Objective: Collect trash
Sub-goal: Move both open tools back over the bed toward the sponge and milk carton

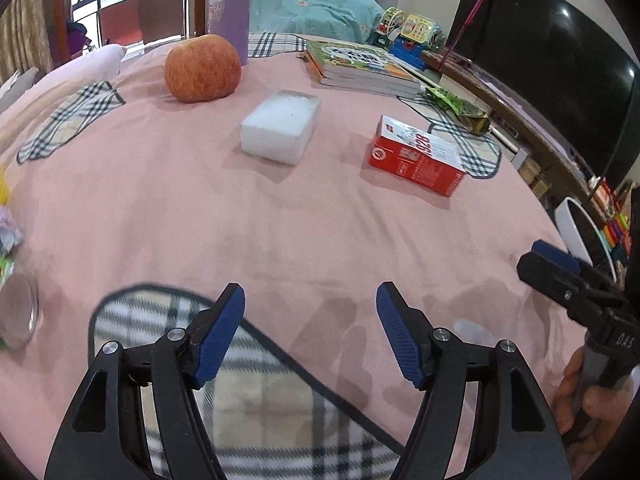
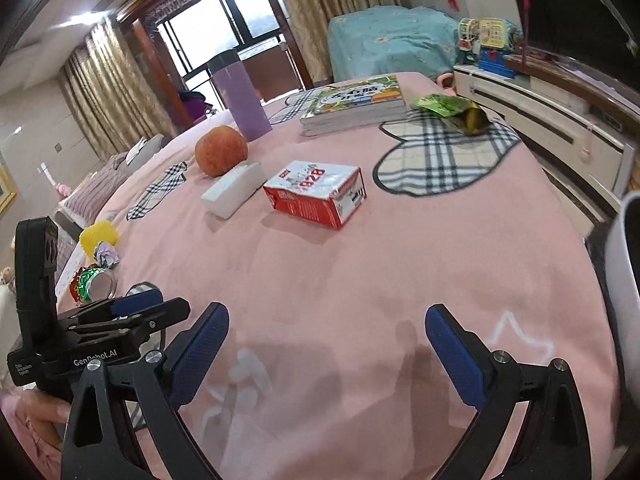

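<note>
Left gripper point(image 1: 310, 300), black with blue ribbed pads: jaws apart, nothing between them, above the pink tablecloth point(image 1: 240, 220). Right gripper point(image 2: 327, 322): jaws wide apart, likewise empty. Ahead of both, mid-table, lie a red-and-white cardboard carton point(image 1: 416, 158) on its side and, beside it, a white foam block point(image 1: 280, 126). An orange-red apple point(image 1: 202, 68) sits behind the block. A crumpled green snack wrapper point(image 2: 452, 110) lies near the stacked books point(image 2: 354, 102). A white bin rim point(image 2: 624, 264) shows at the table's right edge.
</note>
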Action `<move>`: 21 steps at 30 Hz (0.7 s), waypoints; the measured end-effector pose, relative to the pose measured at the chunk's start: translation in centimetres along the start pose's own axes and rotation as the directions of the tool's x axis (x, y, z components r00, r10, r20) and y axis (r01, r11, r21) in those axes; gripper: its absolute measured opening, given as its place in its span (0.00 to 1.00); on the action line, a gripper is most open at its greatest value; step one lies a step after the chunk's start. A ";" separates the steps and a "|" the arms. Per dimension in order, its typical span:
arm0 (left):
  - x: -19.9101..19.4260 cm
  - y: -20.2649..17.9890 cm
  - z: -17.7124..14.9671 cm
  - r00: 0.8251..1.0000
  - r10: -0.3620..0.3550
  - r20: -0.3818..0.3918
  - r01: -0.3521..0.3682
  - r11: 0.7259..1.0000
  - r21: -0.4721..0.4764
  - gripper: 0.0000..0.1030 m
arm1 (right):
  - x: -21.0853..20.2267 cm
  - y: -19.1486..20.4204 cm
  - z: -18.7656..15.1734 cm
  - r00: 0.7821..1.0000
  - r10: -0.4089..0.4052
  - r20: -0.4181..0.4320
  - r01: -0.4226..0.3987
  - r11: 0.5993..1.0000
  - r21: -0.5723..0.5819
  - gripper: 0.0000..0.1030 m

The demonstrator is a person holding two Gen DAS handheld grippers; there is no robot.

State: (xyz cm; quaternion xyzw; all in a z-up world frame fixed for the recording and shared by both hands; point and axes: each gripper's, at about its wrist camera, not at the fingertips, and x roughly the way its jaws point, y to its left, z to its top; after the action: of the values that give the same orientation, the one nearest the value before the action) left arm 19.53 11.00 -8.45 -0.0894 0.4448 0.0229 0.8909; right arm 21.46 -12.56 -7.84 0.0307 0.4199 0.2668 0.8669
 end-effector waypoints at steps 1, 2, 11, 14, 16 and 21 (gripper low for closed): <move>0.2 0.1 0.3 1.000 0.005 0.000 -0.005 1.000 0.007 0.68 | 0.3 -0.1 0.4 1.000 -0.001 -0.002 0.001 1.000 -0.006 0.97; 0.5 0.2 0.7 1.000 0.011 0.002 -0.011 1.000 0.013 0.69 | 0.6 -0.1 0.7 1.000 -0.003 -0.003 0.003 1.000 -0.014 0.97; 3.1 2.0 3.8 0.998 0.056 0.007 -0.056 0.998 0.009 0.74 | 3.6 -0.7 3.0 0.999 0.033 -0.038 -0.035 0.997 -0.066 0.97; 4.0 2.3 5.2 0.998 0.062 0.020 -0.062 0.998 -0.002 0.77 | 4.3 -0.7 3.5 0.998 0.048 -0.044 -0.051 0.996 -0.074 0.97; 4.6 2.4 6.0 0.997 0.068 0.021 -0.068 0.998 -0.003 0.78 | 4.8 -0.5 4.0 0.998 0.054 -0.041 -0.057 0.994 -0.089 0.97; 6.0 2.4 7.6 0.997 0.078 0.025 -0.079 0.997 0.011 0.79 | 6.4 0.1 5.6 0.997 0.065 -0.038 -0.070 0.989 -0.134 0.97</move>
State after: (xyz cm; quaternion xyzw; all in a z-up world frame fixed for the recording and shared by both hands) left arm 28.87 14.51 -9.06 -0.0662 0.4370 0.0563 0.8952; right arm 28.78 -8.44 -8.77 -0.0184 0.4143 0.3242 0.8502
